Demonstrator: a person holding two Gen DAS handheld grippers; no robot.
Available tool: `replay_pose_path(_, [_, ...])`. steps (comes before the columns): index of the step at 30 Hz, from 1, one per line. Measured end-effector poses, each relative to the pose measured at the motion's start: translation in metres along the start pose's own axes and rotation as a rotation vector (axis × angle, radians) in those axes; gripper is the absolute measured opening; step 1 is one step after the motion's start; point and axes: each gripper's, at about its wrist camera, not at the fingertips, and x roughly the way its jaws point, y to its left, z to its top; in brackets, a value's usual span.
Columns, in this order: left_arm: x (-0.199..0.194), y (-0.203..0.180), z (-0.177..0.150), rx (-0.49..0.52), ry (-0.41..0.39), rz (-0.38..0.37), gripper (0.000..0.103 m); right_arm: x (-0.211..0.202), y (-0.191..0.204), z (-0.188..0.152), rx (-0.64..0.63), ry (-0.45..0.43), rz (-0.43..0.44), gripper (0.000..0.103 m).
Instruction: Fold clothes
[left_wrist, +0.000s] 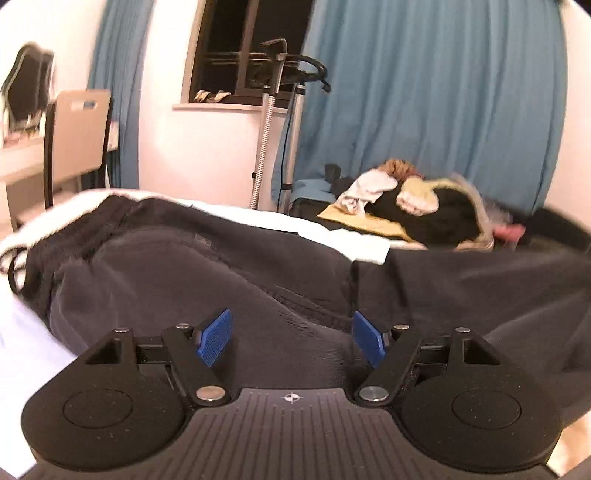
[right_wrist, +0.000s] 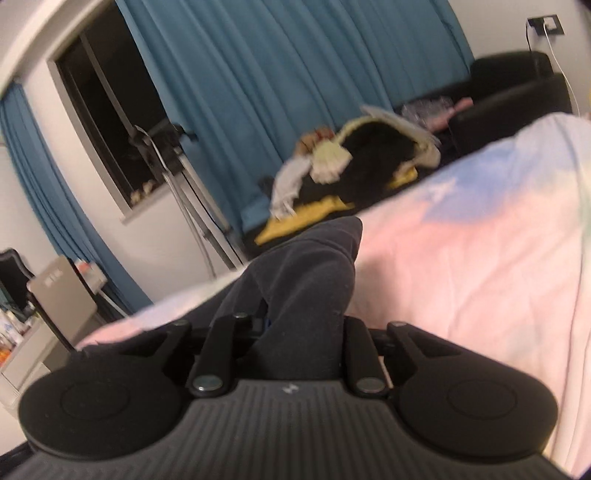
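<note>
A dark grey pair of sweatpants (left_wrist: 229, 266) lies spread across the bed in the left wrist view, waistband and drawstring at the far left. My left gripper (left_wrist: 291, 338) hovers just over the cloth with its blue pads (left_wrist: 214, 341) wide apart and nothing between them. In the right wrist view my right gripper (right_wrist: 295, 325) is shut on a bunched fold of the same dark sweatpants (right_wrist: 310, 273), which rises between the jaws and hides the pads. The held cloth stands lifted above the pale pink sheet (right_wrist: 461, 280).
A heap of unfolded clothes (left_wrist: 417, 203) on a yellow cloth lies beyond the bed, before blue curtains (left_wrist: 424, 92). A garment steamer stand (left_wrist: 273, 110) is by the window. A chair (left_wrist: 77, 136) and desk stand at far left. A black sofa (right_wrist: 517, 85) sits at the back right.
</note>
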Motion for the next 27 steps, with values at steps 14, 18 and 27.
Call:
replay_pose_path(14, [0.015,-0.193,-0.047,0.249,0.175,-0.255,0.075,-0.069,-0.048,0.055,-0.051,-0.349,-0.183,0.015])
replay_pose_path(18, [0.011,-0.243,-0.075,0.264,0.136,-0.336,0.082,-0.096,-0.062,0.062,-0.095,-0.482,-0.269,0.016])
replay_pose_path(27, [-0.015,-0.202,-0.058,0.37,0.106,-0.344,0.094,-0.082,-0.091,0.056,-0.083,-0.472,-0.303,0.017])
